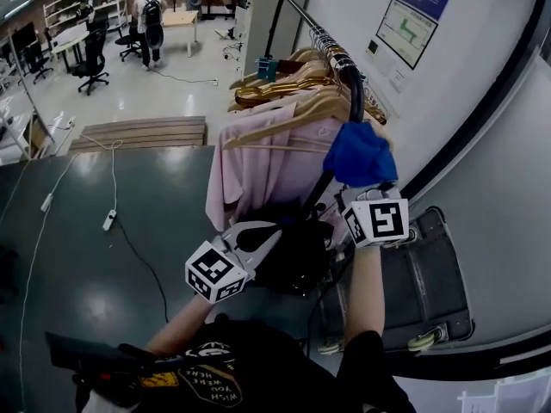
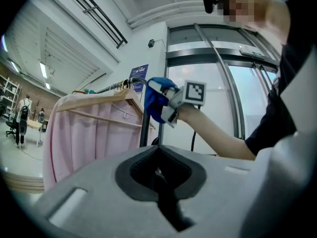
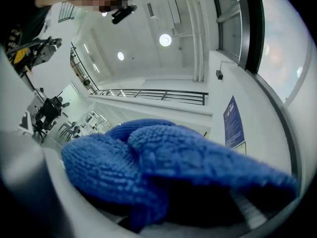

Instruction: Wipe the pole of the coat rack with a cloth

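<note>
The coat rack's black pole [image 1: 354, 86] curves down from the top rail, with its upright [image 2: 144, 129] running below. A blue cloth [image 1: 360, 153] is wrapped against the pole just under the bend. My right gripper [image 1: 362, 181] is shut on the cloth from below. The cloth [image 3: 168, 167] fills the right gripper view and hides my right gripper [image 3: 173, 202] fingertips. My left gripper [image 1: 256, 236] hangs lower and to the left, near the upright, with nothing in it. Its jaws are together in the left gripper view [image 2: 159, 175], where the cloth [image 2: 156, 102] shows up ahead.
Wooden hangers [image 1: 293, 101] and a pink garment [image 1: 250, 170] hang on the rail left of the pole. The rack's base with casters [image 1: 430, 317] lies by the white wall. A power strip and cable [image 1: 109, 220] cross the dark floor. A person [image 1: 152, 20] stands far back.
</note>
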### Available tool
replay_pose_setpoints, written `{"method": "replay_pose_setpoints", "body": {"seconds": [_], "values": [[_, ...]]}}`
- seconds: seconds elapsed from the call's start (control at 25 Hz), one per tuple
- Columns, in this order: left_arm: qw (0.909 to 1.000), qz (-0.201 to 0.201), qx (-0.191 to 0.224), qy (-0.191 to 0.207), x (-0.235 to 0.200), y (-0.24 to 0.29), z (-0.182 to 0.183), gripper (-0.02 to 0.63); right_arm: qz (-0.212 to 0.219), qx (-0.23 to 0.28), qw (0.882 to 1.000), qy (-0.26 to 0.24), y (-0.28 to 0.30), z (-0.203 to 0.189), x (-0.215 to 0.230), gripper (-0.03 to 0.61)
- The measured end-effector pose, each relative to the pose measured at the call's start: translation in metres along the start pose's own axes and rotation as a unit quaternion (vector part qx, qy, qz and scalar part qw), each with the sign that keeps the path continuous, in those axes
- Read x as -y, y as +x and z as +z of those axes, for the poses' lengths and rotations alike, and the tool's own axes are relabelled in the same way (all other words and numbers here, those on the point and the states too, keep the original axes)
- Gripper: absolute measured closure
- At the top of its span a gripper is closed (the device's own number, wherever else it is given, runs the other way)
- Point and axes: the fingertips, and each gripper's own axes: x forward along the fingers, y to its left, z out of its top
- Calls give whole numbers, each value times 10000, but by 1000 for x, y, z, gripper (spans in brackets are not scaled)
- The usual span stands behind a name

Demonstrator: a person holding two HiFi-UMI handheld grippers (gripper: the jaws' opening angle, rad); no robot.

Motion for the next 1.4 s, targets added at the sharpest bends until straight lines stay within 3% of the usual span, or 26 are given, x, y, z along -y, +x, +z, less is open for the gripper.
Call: {"method": "replay_pose_setpoints", "body": {"seconds": [0.16, 0.28, 0.52, 0.68, 0.8, 0.92, 1.04, 1.12, 1.24, 1.4], "values": [[9999, 54, 85, -25, -4, -8, 6, 611, 126, -403, 9991, -9, 61, 24, 37, 569], [9999, 56, 93, -20, -5, -8, 6, 611, 330, -698, 9965, 309, 86, 23, 48, 565], [9999, 116, 51, -77, -9, -9, -2, 611, -30, 215, 9977, 644, 20, 11, 17, 565], [9999, 115, 27, -115, -14, -6, -2, 611, 105, 4, 9999, 109, -27, -51, -33, 569], [9999, 77, -1, -140, -12, -4, -4, 611, 370, -541, 9977, 165, -50, -110, -69, 569], [9998, 50, -30, -179, -12, -1, -8, 611, 481, -800, 9951, 318, -58, -135, -84, 561], [9997, 49, -29, -218, -13, 1, -9, 611, 665, -996, 9926, 194, -47, -122, -80, 569], [9997, 50, -16, -241, -13, 2, -9, 611, 673, -807, 9943, 154, -32, -92, -67, 571], [9996, 17, -4, -285, -10, 4, -9, 611, 537, -546, 9969, 154, -4, -40, -40, 571], [9996, -31, -14, -279, -7, 7, -11, 611, 132, -868, 9961, -103, 34, -4, 0, 571]]}}
